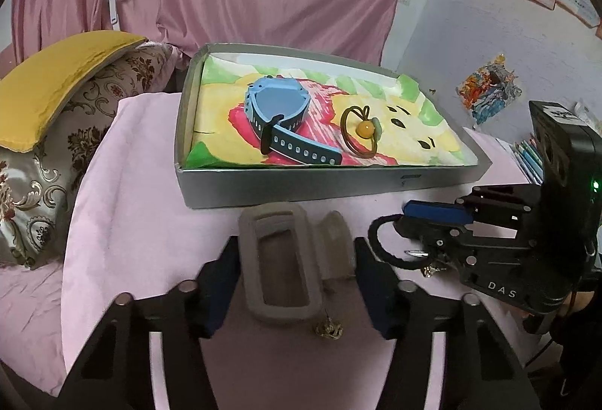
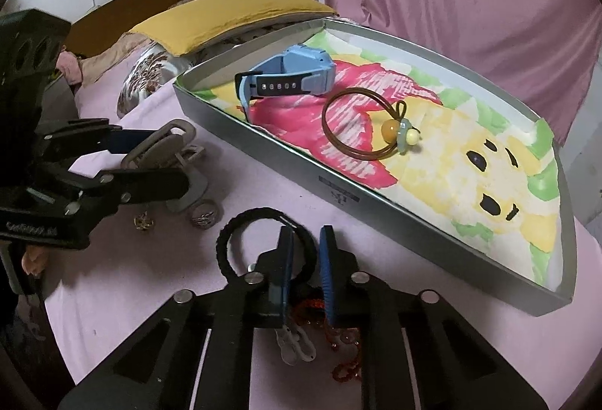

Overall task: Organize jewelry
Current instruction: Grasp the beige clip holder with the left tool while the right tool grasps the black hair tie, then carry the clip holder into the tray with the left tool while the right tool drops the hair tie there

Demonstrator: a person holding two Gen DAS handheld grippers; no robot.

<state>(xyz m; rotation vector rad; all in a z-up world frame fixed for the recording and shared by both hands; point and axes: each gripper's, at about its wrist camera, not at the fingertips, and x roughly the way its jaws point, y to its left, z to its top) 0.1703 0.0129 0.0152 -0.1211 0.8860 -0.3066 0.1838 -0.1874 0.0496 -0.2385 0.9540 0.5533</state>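
Observation:
A grey box (image 1: 301,184) lined with a flower print holds a blue watch (image 1: 276,105) and a brown hair tie with an orange bead (image 1: 363,128). On the pink sheet in front of the box, my left gripper (image 1: 297,244) stands open. Its pads sit close on either side of a grey rubber watch case (image 1: 278,259) and a clear piece (image 1: 335,240). My right gripper (image 2: 305,235) is shut on the band of a black hair tie (image 2: 240,225), which lies flat on the sheet. In the right wrist view the left gripper (image 2: 165,161) reaches in from the left.
A gold charm (image 1: 329,329) lies just behind the grey case. A small ring (image 2: 205,214), a white clip (image 2: 297,346) and a red bead string (image 2: 346,368) lie on the sheet near my right gripper. Pillows (image 1: 56,90) lie at the left. A pink curtain hangs behind the box.

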